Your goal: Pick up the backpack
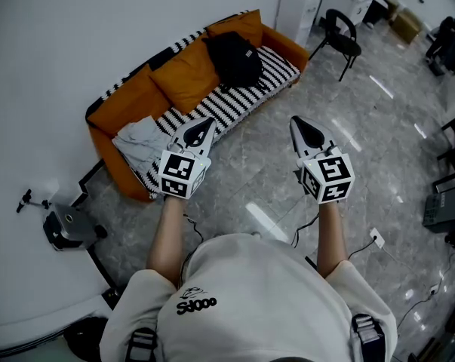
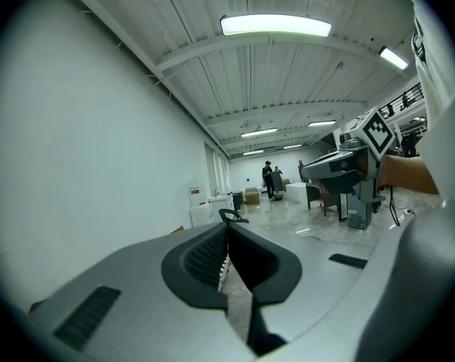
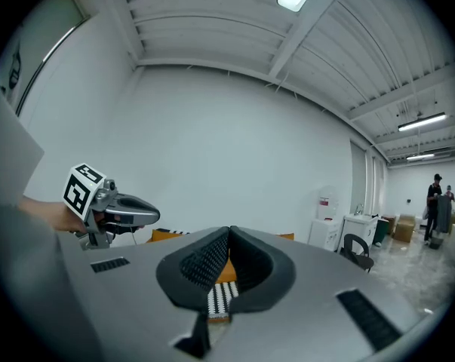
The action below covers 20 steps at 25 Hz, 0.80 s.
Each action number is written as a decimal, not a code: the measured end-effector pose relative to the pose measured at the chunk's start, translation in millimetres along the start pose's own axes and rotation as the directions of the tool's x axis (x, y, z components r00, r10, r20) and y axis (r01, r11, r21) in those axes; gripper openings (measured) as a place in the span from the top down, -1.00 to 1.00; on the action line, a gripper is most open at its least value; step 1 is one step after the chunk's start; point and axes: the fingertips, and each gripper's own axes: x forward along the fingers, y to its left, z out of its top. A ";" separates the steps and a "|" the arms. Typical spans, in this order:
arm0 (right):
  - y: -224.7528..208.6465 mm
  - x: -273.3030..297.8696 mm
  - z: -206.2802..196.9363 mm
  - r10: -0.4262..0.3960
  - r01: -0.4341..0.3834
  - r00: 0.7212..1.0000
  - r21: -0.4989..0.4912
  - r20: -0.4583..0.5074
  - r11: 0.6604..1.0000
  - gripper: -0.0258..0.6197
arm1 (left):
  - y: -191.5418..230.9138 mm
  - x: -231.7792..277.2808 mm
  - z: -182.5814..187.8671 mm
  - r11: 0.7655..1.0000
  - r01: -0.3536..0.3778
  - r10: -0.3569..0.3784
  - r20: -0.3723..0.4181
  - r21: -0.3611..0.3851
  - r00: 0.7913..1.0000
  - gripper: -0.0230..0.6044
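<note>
A black backpack (image 1: 233, 57) lies on the striped seat of an orange sofa (image 1: 129, 105) against the white wall, towards its right end. Both grippers are held in the air some way in front of the sofa, well short of the backpack. My left gripper (image 1: 202, 127) is shut and empty, its tips pointing at the sofa's front edge. My right gripper (image 1: 301, 124) is also shut and empty, over the grey floor to the right. In the left gripper view the jaws (image 2: 228, 228) meet; in the right gripper view the jaws (image 3: 229, 234) meet too, with the sofa behind.
A light grey cloth (image 1: 142, 139) lies on the sofa's left end. A black chair (image 1: 340, 36) and white cabinets (image 1: 299, 6) stand to the sofa's right. A small tripod device (image 1: 69, 227) sits on the floor at the left. Cables (image 1: 367, 247) run across the floor.
</note>
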 end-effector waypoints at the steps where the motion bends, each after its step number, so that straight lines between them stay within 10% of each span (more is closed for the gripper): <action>1: -2.1 -0.6 -0.1 0.003 -0.003 1.000 -0.001 0.005 1.000 0.82 | -1.7 1.7 0.0 1.000 -0.002 0.002 -0.002 0.000 1.000 0.86; 20: -72.8 -41.6 -31.5 0.100 -0.100 0.995 -0.009 0.013 0.995 0.82 | -78.1 47.4 1.8 0.998 -0.066 0.065 -0.034 -0.016 0.997 0.85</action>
